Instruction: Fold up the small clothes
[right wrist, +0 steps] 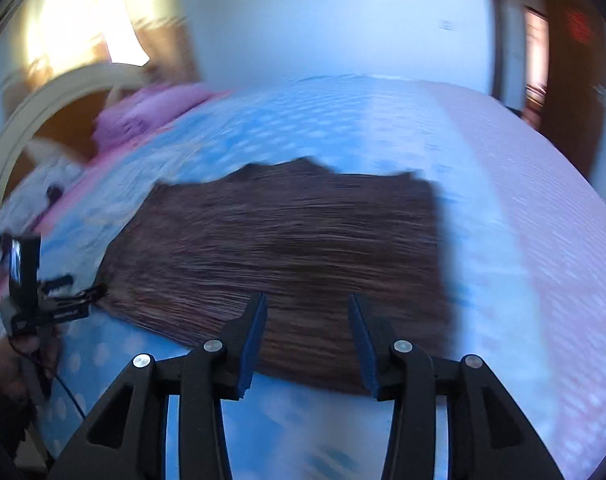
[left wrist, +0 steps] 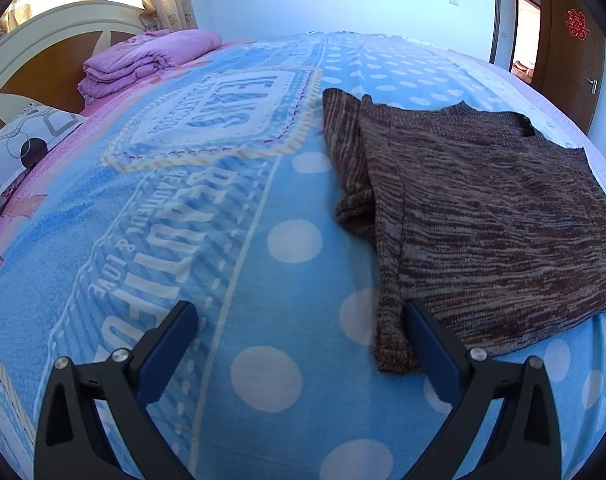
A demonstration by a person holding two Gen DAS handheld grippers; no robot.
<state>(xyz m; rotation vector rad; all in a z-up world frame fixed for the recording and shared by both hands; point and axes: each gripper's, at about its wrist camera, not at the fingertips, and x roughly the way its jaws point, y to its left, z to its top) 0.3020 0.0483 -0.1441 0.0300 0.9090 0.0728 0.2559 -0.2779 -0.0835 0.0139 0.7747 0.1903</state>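
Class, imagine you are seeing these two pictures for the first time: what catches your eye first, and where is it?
First comes the brown knitted sweater, lying partly folded on the blue polka-dot blanket, right of centre. Next, the open left gripper at the bottom, near the sweater's lower corner. Then the folded purple quilt by the headboard, upper left.

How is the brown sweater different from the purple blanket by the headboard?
The brown sweater is streaky brown knit; the purple blanket is plain lilac. The sweater lies spread out nearly flat, one sleeve folded in, while the blanket is folded into a thick stack. The sweater sits close to the left gripper, whose open fingers are at its hem; the blanket is far off by the headboard. Both rest on the bed.
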